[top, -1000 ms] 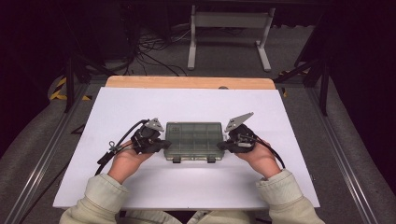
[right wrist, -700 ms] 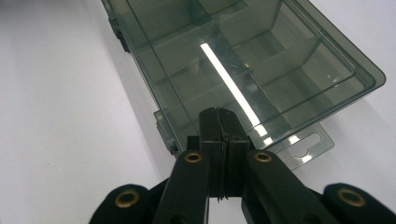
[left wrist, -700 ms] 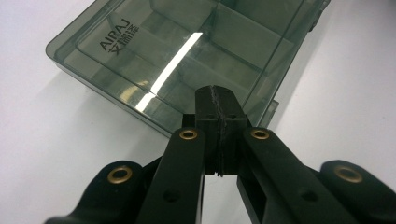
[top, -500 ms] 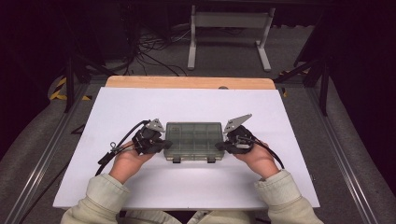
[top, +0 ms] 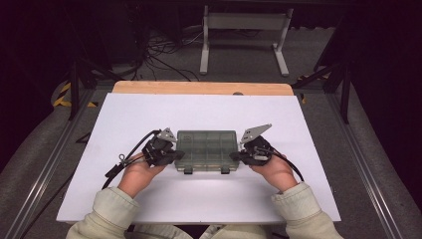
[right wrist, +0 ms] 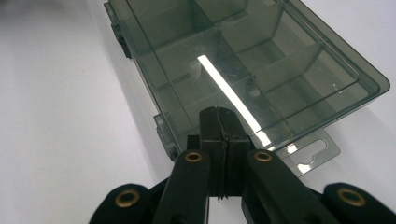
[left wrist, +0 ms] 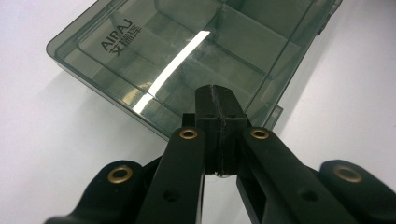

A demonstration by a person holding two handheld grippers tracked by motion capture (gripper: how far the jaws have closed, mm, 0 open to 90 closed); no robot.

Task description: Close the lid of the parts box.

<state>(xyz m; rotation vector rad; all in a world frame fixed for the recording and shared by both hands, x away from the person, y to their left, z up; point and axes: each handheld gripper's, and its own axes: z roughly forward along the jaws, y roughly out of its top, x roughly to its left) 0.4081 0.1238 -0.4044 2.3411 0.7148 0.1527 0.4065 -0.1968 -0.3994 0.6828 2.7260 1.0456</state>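
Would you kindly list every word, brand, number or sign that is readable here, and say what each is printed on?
"AIRAJ": printed on the lid of the clear compartment box, near one corner, in the left gripper view.
A few smaller characters sit right beside it on the same lid; too small to read.
No other text is readable.

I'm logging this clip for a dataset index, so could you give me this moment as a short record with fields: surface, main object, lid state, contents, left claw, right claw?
surface: white table
main object: smoky clear compartment box, AIRAJ marking on lid
lid state: closed, two latches on the near edge
contents: compartments look empty
left claw: jaws shut, tip at the box's left end, holding nothing
right claw: jaws shut, tip at the box's right end, holding nothing
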